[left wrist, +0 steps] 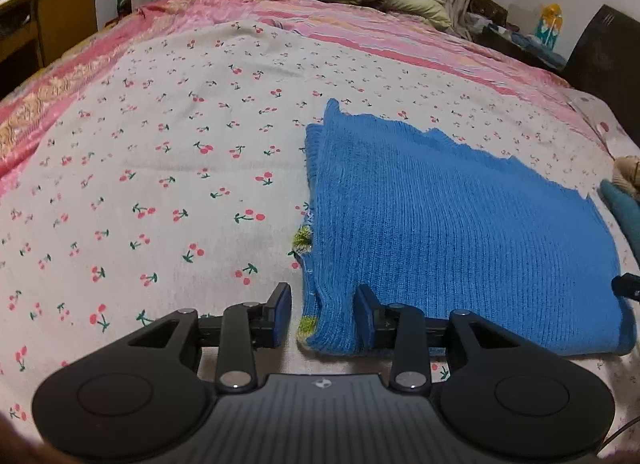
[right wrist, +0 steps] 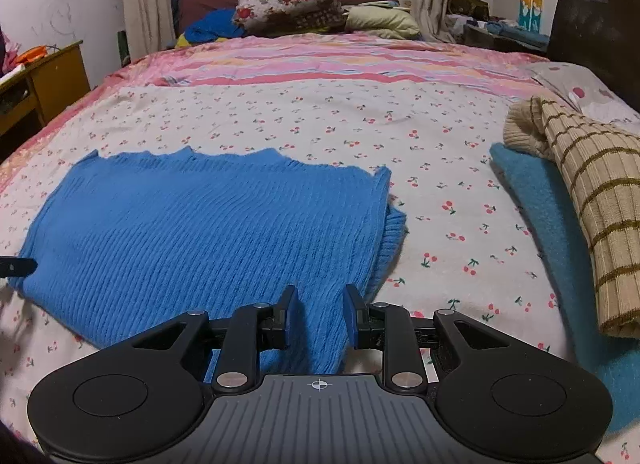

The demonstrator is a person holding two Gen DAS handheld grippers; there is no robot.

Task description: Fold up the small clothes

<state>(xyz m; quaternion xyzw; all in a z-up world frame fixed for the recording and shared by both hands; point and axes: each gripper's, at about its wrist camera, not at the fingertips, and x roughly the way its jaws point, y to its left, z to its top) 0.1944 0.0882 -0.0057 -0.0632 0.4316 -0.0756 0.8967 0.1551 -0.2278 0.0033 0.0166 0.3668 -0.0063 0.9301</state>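
Note:
A blue knitted sweater (left wrist: 440, 216) lies folded flat on the cherry-print bed sheet (left wrist: 160, 184). In the left wrist view its near left corner, edged with a bit of green-yellow yarn, lies between the fingers of my left gripper (left wrist: 324, 314). That gripper is open, and a strip of sheet shows between the left pad and the cloth. In the right wrist view the sweater (right wrist: 200, 224) spreads to the left, and my right gripper (right wrist: 320, 314) is shut on its near right corner, with the knit bunched between the pads. Each gripper's tip shows at the edge of the other's view.
A beige striped knit (right wrist: 580, 200) lies on a teal cloth (right wrist: 536, 204) to the right of the sweater. Folded quilts and pillows (right wrist: 288, 0) are piled at the far end of the bed. A wooden desk (right wrist: 44, 80) stands on the left and a dark headboard (right wrist: 596, 24) on the right.

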